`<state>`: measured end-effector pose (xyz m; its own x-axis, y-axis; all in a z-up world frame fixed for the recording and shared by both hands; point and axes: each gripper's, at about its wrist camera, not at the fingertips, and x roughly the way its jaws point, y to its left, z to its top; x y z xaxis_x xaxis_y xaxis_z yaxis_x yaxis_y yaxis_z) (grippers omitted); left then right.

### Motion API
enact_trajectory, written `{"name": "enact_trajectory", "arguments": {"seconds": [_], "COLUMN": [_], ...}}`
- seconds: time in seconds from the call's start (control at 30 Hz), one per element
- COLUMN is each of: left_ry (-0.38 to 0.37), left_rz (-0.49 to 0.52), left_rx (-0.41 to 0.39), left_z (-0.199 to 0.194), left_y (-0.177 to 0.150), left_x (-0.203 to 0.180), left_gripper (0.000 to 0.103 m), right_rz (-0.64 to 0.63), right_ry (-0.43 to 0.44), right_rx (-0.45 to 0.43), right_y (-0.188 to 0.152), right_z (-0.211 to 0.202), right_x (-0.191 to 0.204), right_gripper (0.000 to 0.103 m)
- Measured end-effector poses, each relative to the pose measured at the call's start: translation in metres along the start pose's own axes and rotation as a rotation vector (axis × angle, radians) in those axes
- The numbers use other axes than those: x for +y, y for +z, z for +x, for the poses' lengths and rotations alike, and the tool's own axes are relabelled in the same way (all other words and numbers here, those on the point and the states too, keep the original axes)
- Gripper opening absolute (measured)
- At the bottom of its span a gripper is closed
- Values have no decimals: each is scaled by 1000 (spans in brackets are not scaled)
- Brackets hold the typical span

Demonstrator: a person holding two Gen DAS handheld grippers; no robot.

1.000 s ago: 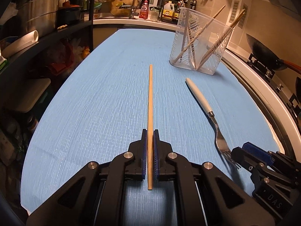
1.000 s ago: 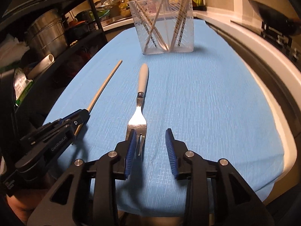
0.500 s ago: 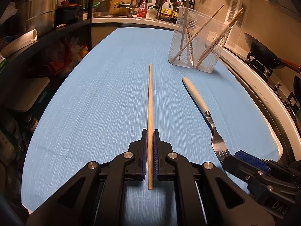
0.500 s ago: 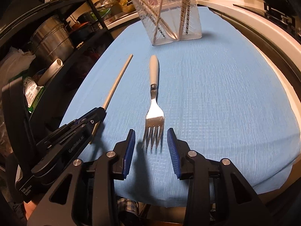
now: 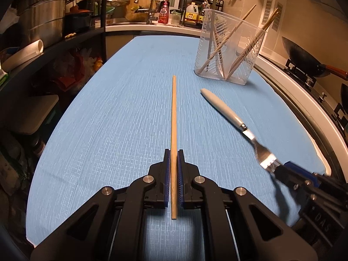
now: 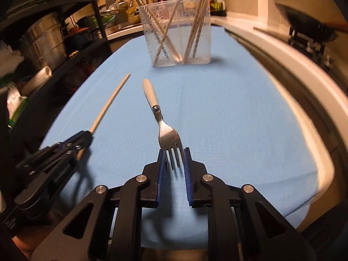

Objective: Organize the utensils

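Blue tablecloth (image 5: 108, 119), one fork (image 6: 167, 134), one loose chopstick (image 5: 174, 113)

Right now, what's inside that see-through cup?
Inside the clear holder are several wooden chopsticks leaning against its walls, their tops sticking out. The blur and ribbed plastic hide exactly how many there are.
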<state>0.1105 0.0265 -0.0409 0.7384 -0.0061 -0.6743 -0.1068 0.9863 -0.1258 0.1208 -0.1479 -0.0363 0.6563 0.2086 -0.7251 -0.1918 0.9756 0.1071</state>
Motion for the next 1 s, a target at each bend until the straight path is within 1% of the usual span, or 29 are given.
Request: {"name": "enact_trajectory", "arguments": {"seconds": [0.1, 0.3, 0.4, 0.57, 0.6, 0.73, 0.8, 0.83, 0.9, 1.0], "left_ry": [18, 39, 53, 44, 42, 43, 38, 35, 24, 5], "left_rz": [33, 71, 96, 126, 132, 165, 176, 178, 181, 178], "left_rx": [-22, -45, -58, -70, -71, -76, -76, -74, -69, -58], "left_z": [2, 3, 2, 0, 0, -2, -4, -5, -6, -9], "left_y": [-1, 0, -3, -6, -6, -9, -11, -11, -12, -13], "left_x": [-4, -9, -11, -14, -14, -17, -17, -17, -16, -14], "left_gripper": [7, 6, 6, 6, 6, 6, 6, 6, 6, 6], "right_rz": [-53, -128, -159, -216, -232, -368, -403, -408, -383, -298], "right_ry": [-84, -150, -142, -132, -137, -180, -197, -199, -171, -108], "right_rx": [-34, -79, -103, -131, -138, -158, -167, -169, -150, -107], "right_y": [1, 1, -1, -6, -8, -18, -22, -22, -20, -14], "right_z": [2, 5, 5, 1, 0, -1, -1, -1, 0, 3], "right_x": [1, 11, 18, 29, 32, 51, 57, 58, 55, 44], "right_gripper": [17, 17, 16, 15, 15, 16, 16, 16, 15, 15]}}
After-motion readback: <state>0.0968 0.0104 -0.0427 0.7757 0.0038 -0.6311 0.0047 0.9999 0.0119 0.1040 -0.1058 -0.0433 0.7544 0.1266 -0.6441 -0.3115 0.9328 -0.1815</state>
